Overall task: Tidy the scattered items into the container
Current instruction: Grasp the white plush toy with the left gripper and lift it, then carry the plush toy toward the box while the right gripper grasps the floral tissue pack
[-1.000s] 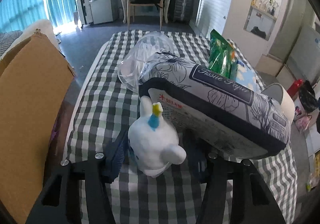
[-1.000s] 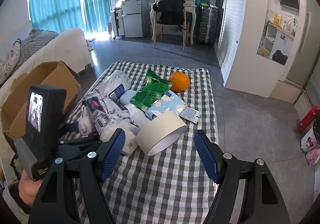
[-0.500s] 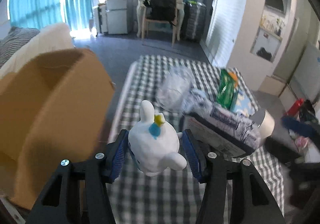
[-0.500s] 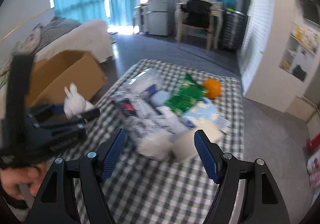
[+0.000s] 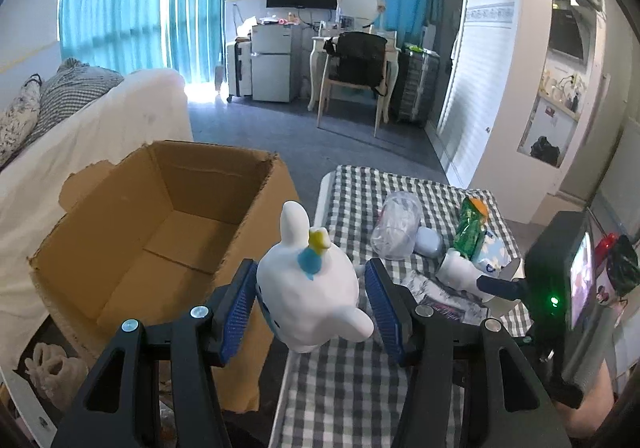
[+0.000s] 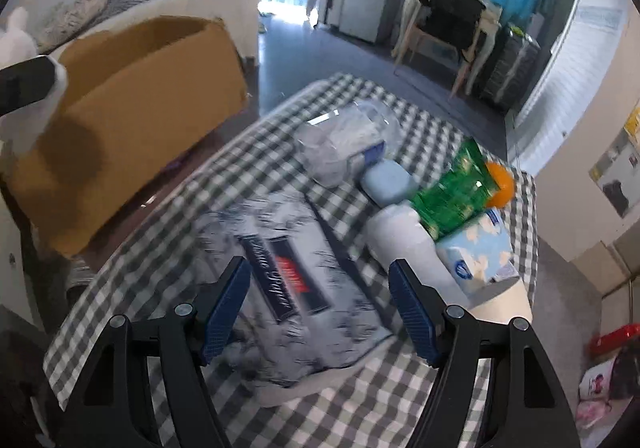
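Note:
My left gripper (image 5: 310, 302) is shut on a white rabbit toy (image 5: 308, 284) with a blue and yellow tuft, held in the air beside the open cardboard box (image 5: 160, 224), near its right wall. The box looks empty inside. My right gripper (image 6: 320, 304) is open and empty, low over a dark floral tissue pack (image 6: 292, 288) on the checked table (image 6: 360, 408). The toy also shows at the left edge of the right wrist view (image 6: 20, 48), next to the box (image 6: 132, 116).
On the table lie a clear plastic bag (image 6: 344, 144), a pale blue case (image 6: 388, 180), a green snack bag (image 6: 452, 192), an orange (image 6: 502, 188), a white bottle (image 6: 408, 248), a blue tissue pack (image 6: 480, 252) and a tape roll (image 6: 504, 304). A white sofa (image 5: 100, 128) stands behind the box.
My left gripper has lifted the rabbit toy off the table and carried it left to the box. My right gripper has moved down and forward over the tissue pack.

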{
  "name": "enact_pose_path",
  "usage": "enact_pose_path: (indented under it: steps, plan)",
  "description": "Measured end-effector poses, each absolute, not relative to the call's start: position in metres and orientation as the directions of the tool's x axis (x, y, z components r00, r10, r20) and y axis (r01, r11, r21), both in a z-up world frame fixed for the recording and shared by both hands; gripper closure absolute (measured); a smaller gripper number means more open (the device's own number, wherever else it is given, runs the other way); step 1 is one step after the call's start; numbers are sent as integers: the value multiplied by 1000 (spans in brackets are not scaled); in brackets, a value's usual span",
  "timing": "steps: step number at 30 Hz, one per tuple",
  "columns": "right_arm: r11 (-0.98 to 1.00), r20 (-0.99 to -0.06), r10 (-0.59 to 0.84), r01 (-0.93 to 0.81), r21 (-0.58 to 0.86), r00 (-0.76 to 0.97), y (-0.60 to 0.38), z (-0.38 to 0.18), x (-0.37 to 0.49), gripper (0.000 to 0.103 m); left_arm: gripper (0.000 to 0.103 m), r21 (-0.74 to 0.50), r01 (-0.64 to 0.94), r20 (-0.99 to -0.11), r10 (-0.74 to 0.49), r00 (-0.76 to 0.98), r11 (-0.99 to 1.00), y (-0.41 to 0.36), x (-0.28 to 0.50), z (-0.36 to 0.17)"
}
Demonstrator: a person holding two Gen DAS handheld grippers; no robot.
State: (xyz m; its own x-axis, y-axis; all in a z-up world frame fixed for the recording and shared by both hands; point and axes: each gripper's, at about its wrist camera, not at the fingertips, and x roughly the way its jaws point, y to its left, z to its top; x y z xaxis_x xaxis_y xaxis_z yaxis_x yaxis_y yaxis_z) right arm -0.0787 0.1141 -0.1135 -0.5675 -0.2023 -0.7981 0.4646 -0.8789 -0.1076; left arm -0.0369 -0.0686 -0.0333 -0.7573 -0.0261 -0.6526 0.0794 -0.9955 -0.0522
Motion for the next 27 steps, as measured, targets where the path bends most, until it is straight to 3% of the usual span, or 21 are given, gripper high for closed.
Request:
enact_pose_path:
  steps: [10, 12, 14, 16, 27]
  plan:
    - [-867, -858, -190, 492, -81, -477, 109, -147, -89, 31, 47, -57, 73, -661, -17, -750, -996, -66, -31, -36]
    - [-878, -859, -202, 476, -54, -470, 113, -146, -94, 46, 47, -52, 72, -659, -20, -752, -996, -66, -30, -35]
    - [-885, -853, -199, 463, -55, -482, 113, -141, -95, 81, 47, -48, 73, -658, -23, -752, -996, -65, -30, -34]
    - [-882, -855, -210, 469, -43, -474, 111, -138, -95, 94, 47, -52, 74, -659, -22, -752, -996, -65, -30, -34]
    - [-904, -803, -253, 428, -3, -539, 121, -111, -79, 100, 47, -55, 70, -645, -18, -764, -996, -62, -23, -26]
